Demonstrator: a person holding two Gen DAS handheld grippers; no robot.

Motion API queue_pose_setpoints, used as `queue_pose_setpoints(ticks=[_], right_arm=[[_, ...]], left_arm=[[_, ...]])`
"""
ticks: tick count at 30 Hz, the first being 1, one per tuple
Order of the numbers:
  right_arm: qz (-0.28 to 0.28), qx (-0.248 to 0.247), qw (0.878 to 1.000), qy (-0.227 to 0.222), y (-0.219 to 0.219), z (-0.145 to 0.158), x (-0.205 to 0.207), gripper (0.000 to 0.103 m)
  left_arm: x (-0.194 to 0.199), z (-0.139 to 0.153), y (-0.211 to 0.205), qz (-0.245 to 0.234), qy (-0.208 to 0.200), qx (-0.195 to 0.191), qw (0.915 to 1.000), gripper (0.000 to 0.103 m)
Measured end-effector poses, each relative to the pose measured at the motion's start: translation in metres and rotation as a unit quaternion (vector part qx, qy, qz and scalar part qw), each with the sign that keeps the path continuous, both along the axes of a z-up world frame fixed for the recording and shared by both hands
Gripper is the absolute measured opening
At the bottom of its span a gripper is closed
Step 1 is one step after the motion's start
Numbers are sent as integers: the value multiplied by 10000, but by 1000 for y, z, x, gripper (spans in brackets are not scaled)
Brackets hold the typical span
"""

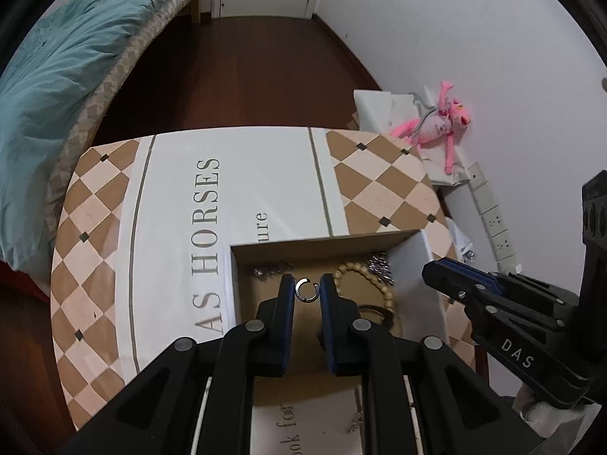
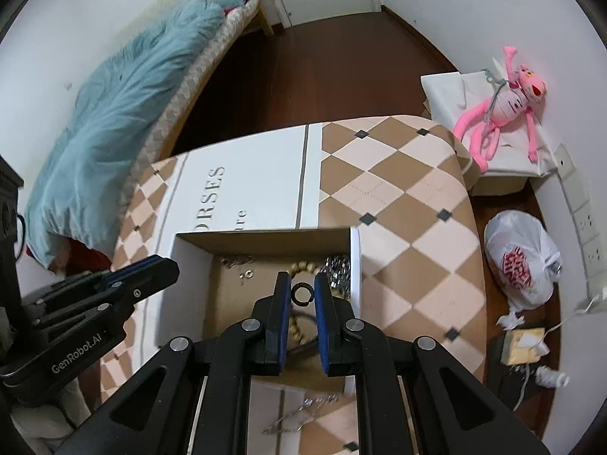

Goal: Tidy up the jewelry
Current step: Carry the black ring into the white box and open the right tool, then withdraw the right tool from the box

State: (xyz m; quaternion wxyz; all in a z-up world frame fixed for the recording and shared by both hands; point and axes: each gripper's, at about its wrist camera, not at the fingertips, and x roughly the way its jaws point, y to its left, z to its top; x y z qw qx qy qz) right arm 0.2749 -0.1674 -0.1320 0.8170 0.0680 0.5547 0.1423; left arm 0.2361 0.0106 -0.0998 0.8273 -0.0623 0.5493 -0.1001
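An open cardboard box [image 1: 322, 244] sits on the patterned table [image 1: 265, 182]. It holds a wooden bead bracelet [image 1: 364, 276], a silver chain [image 1: 267, 269] and a silver link piece [image 1: 379, 265]. My left gripper [image 1: 307, 290] is shut on a small silver open ring [image 1: 306, 291] above the box. My right gripper [image 2: 301, 294] is shut on a small dark ring [image 2: 302, 294] above the same box [image 2: 265, 237]. The bead bracelet [image 2: 303, 266], the link piece [image 2: 337, 267] and a small silver earring [image 2: 246, 275] lie below. Each gripper shows in the other's view, right [image 1: 436, 271], left [image 2: 167, 265].
A silver necklace [image 2: 299, 413] lies on the table in front of the box. A bed with a blue blanket [image 1: 64, 76] stands left. A pink plush toy [image 2: 500, 113] lies on a white box at the right. A white plastic bag [image 2: 519, 261] and clutter lie on the floor.
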Motion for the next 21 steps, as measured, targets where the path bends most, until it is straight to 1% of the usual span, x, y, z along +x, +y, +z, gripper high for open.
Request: queue_pose_setpoints(ticks=[4, 6, 7, 9, 10, 11, 12, 13, 14, 16, 18, 19, 20, 21], right_arm=[[194, -29, 9993, 313, 7, -11, 16, 14], [204, -15, 9988, 449, 8, -16, 21, 15], [191, -18, 9987, 481, 8, -17, 22, 19], [139, 32, 9986, 506, 6, -18, 23, 38], [124, 39, 9987, 490, 5, -18, 23, 39], [101, 16, 9989, 464, 4, -16, 23, 40], [89, -4, 9990, 439, 4, -15, 22, 40], [76, -7, 9991, 413, 3, -13, 21, 40], [37, -27, 9993, 364, 1, -10, 19, 40], [-6, -90, 9996, 253, -1, -5, 15, 40], [-50, -187, 9997, 164, -3, 0, 11, 40], [-62, -244, 9996, 117, -4, 2, 9, 40], [-74, -349, 9993, 63, -4, 4, 6, 41], [-89, -446, 9990, 25, -4, 5, 4, 46]], left_arm=[[10, -2, 3, 58, 161, 111, 9998, 13], [15, -5, 4, 123, 266, 180, 9994, 15], [17, -5, 6, 157, 301, 181, 9993, 15], [18, -4, 9, 209, 266, 202, 9992, 17], [18, -3, 11, 233, 243, 230, 9992, 25], [19, -2, 13, 256, 216, 248, 9991, 38], [18, -1, 15, 300, 180, 278, 9990, 47], [17, 0, 17, 340, 154, 287, 9989, 66], [17, 1, 20, 367, 118, 279, 9989, 74], [13, 3, 24, 443, 49, 380, 9983, 74], [9, 3, 27, 518, 35, 453, 9976, 83], [6, 2, 29, 565, 8, 505, 9971, 95], [3, 2, 30, 597, -27, 539, 9968, 98], [-1, 2, 32, 652, -68, 586, 9961, 98]])
